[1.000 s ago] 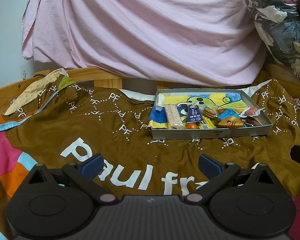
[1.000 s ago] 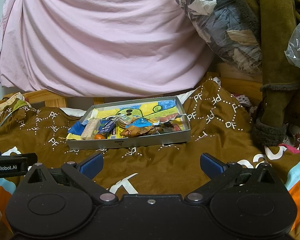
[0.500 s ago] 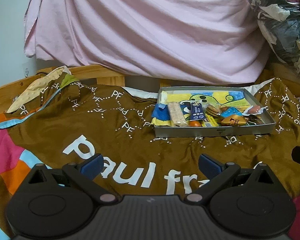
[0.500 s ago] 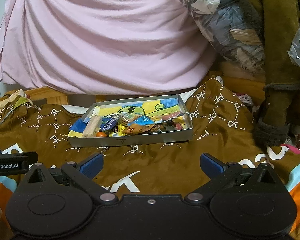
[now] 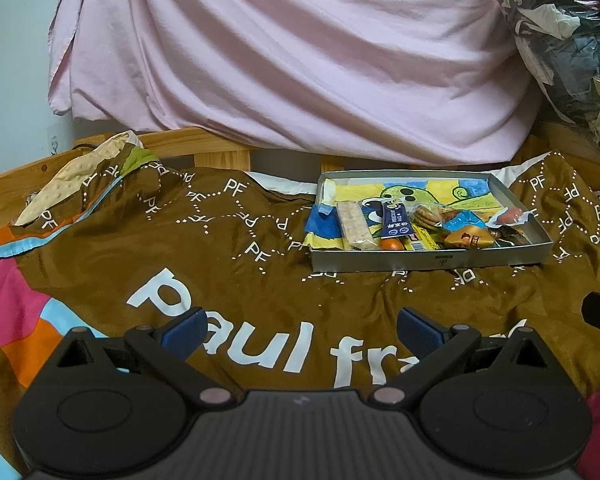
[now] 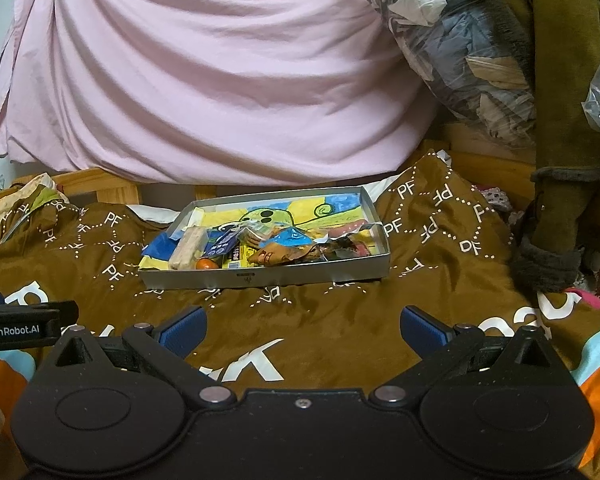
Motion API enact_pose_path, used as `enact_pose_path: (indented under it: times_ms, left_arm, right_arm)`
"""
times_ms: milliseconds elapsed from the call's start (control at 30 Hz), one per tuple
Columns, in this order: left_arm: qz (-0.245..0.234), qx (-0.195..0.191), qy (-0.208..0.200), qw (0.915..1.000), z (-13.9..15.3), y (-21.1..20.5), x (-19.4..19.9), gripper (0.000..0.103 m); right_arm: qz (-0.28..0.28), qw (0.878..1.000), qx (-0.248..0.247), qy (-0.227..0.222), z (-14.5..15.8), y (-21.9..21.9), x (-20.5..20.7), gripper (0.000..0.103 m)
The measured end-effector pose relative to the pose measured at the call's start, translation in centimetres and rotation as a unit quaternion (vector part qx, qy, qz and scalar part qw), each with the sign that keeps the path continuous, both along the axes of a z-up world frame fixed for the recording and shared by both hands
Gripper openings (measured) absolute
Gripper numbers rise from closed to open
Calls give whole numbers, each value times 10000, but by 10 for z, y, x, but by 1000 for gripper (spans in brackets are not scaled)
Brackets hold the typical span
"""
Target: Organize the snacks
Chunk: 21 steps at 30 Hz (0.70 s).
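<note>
A shallow grey tray (image 5: 428,261) (image 6: 266,277) lies on a brown printed blanket, with a colourful drawing on its floor. Inside it sit several snacks: a pale wafer bar (image 5: 354,226) (image 6: 186,249), a dark blue packet (image 5: 396,222) (image 6: 219,247), an orange sweet (image 5: 391,243) (image 6: 207,264), a golden wrapped snack (image 5: 469,237) (image 6: 276,255) and cookies in clear wrap (image 5: 426,214). My left gripper (image 5: 300,330) is open and empty, well short of the tray. My right gripper (image 6: 302,330) is open too, with nothing between its blue pads.
A pink sheet (image 5: 300,60) hangs behind the tray over a wooden frame (image 5: 204,148). A plastic-wrapped bundle (image 6: 460,40) and a brown coat (image 6: 560,100) stand at the right. The brown blanket (image 5: 180,248) spreads between the grippers and the tray. The left gripper's body (image 6: 20,326) shows at the right wrist view's left edge.
Both views have risen and pulled back slightly, so the tray sits lower in frame. Both grippers stay open and the snacks have not moved.
</note>
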<state>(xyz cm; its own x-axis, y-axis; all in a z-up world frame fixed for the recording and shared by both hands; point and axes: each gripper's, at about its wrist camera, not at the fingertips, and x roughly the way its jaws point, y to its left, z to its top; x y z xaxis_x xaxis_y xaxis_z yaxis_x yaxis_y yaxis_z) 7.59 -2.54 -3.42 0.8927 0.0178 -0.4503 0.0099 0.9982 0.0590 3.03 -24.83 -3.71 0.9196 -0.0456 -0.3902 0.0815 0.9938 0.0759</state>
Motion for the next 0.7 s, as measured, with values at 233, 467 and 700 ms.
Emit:
enact_pose_path:
  times_ms: [233, 467, 700]
  left_arm:
    - [24, 19, 14, 10000, -1, 0, 0, 103]
    - [24, 42, 8, 10000, -1, 0, 0, 103]
    - [20, 44, 10, 10000, -1, 0, 0, 103]
  right_arm:
    - [16, 10000, -4, 14, 0, 0, 1, 102]
    - [21, 10000, -8, 19, 0, 0, 1, 102]
    - [21, 10000, -8, 21, 0, 0, 2, 102]
